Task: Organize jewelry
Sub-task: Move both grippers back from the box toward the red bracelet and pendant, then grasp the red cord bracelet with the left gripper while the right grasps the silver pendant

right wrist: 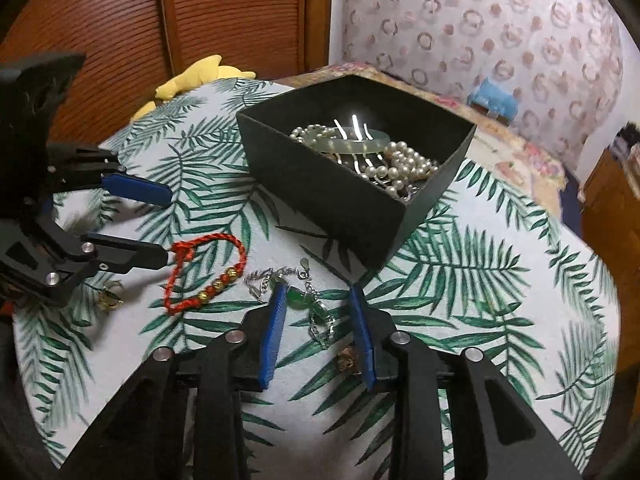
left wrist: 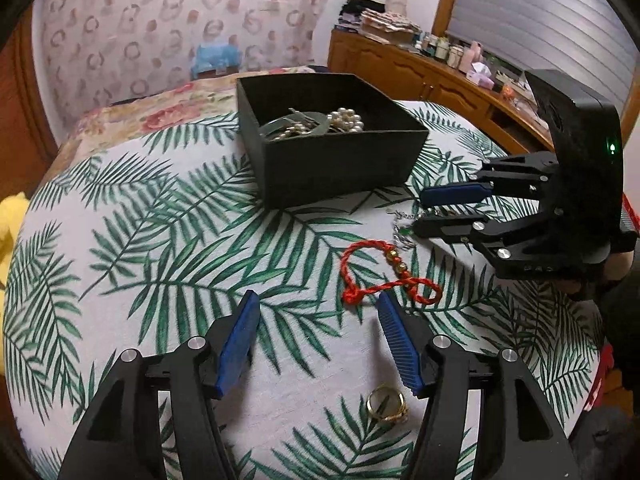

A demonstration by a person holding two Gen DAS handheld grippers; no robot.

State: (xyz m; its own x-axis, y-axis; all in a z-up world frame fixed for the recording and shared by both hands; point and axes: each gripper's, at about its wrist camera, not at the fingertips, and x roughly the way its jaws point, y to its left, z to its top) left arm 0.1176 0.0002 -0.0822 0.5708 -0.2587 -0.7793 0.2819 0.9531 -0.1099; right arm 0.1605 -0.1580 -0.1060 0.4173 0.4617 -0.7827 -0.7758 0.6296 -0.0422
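Observation:
A black box (left wrist: pixel 340 160) (right wrist: pixel 340 196) holds pearls (right wrist: pixel 404 164) and a pale green bangle (right wrist: pixel 352 145). A red cord bracelet with gold beads (left wrist: pixel 360 276) (right wrist: pixel 180 276) lies on the leaf-print cloth. My left gripper (left wrist: pixel 316 308) (right wrist: pixel 166 224) is open just short of it. A gold ring (left wrist: pixel 386 402) lies between its fingers. A silver chain with green stones (right wrist: pixel 308 300) (left wrist: pixel 400 228) lies between the fingers of my open right gripper (right wrist: pixel 318 292) (left wrist: pixel 418 210). A small brown piece (right wrist: pixel 346 360) lies by the right finger.
The cloth (left wrist: pixel 160 240) covers a round table. A yellow soft toy (right wrist: pixel 192 76) sits at the far edge. A wooden dresser (left wrist: pixel 420 76) with bottles stands behind. A gold piece (right wrist: pixel 110 296) lies under the left gripper.

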